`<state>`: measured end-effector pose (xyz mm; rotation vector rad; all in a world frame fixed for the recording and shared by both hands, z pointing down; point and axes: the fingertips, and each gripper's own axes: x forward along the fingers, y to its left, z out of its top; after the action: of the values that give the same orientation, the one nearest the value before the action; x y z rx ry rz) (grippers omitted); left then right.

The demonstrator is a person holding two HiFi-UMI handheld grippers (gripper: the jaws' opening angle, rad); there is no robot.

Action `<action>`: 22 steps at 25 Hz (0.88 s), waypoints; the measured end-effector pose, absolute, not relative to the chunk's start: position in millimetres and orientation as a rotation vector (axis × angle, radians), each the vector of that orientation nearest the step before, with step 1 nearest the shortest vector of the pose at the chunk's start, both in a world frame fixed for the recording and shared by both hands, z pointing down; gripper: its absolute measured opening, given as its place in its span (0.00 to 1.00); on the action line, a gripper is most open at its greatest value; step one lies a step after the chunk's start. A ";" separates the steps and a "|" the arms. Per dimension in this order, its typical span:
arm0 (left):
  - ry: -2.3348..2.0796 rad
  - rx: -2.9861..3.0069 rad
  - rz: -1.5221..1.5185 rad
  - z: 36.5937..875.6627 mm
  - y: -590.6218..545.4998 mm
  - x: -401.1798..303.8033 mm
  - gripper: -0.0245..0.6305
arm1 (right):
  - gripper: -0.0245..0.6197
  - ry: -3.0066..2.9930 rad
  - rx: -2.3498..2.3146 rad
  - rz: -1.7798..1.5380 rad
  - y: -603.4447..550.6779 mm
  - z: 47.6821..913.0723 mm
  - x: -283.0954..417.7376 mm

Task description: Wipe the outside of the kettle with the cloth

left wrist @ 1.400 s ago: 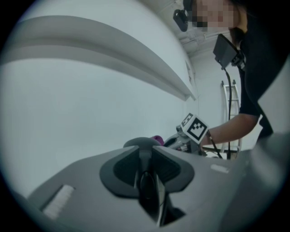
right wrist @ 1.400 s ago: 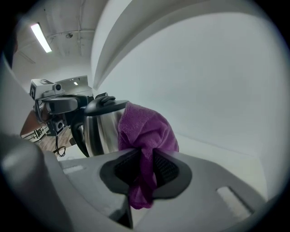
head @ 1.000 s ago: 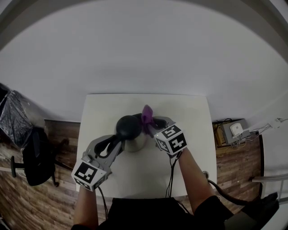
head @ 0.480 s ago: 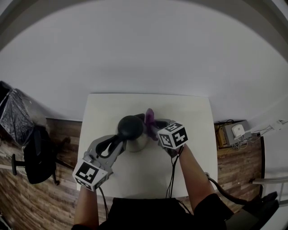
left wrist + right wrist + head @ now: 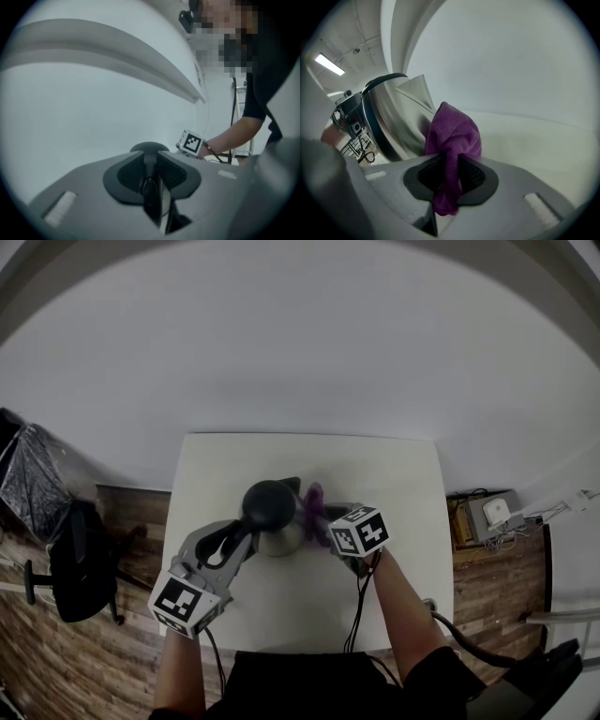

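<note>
The right tool [image 5: 323, 524] had just come down: a moment earlier its purple cloth [image 5: 314, 507] stood up near the kettle's [image 5: 272, 512] black lid, and now it lay lower against the right side of the steel body, with the wrist rolled a little. In the right tool's own view the cloth [image 5: 452, 136] was pinched in a bunch between the narrow jaws, its free fold pressed to the shiny wall of the kettle [image 5: 393, 122] just below the spout. I took that for a downward wiping stroke on that flank, so the job looked under way rather than done, with the far and left sides still to be covered. The left tool [image 5: 246, 538] had not shifted; its jaws were nearly together, clamped on the dark handle [image 5: 150, 187] and steadying the kettle. The kettle stood about mid-tabletop [image 5: 394, 474], somewhat left of centre and well in from every edge. Bare surface lay to the right and far side, leaving the cloth room to sweep round, while the near side was crowded by both forearms. A dark chair [image 5: 75, 568] stood on the floor off to the left, well apart.
</note>
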<state>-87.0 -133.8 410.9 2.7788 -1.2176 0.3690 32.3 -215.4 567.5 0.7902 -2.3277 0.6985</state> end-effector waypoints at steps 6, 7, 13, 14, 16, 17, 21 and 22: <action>-1.243 2.768 0.381 412.1 -133.1 -93.8 0.14 | 0.14 -2.280 0.741 0.683 -200.0 582.2 29.6; -1.252 2.753 0.364 409.4 -133.0 -93.7 0.14 | 0.14 -2.268 0.731 0.669 -197.0 585.3 28.7; -1.264 2.758 0.398 413.2 -132.1 -97.1 0.14 | 0.14 -2.198 0.699 0.608 -184.6 604.7 25.8; -1.264 2.757 0.404 413.0 -131.1 -97.3 0.14 | 0.14 -2.191 0.700 0.605 -183.7 606.7 25.2; -1.271 2.757 0.412 408.9 -128.2 -97.0 0.14 | 0.14 -2.185 0.703 0.605 -182.9 608.6 24.3; -1.280 2.757 0.407 404.3 -126.5 -96.2 0.14 | 0.14 -2.185 0.704 0.605 -183.2 608.7 24.2; -1.330 2.764 0.352 380.8 -117.5 -93.5 0.14 | 0.14 -2.186 0.707 0.609 -184.6 608.7 24.1; -1.328 2.772 0.347 376.1 -112.6 -91.3 0.14 | 0.14 -2.187 0.709 0.611 -184.7 608.7 23.9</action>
<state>-91.3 -112.6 376.1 2.7724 -1.3284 0.3474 23.9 -184.7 608.7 0.7089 -2.1869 0.6106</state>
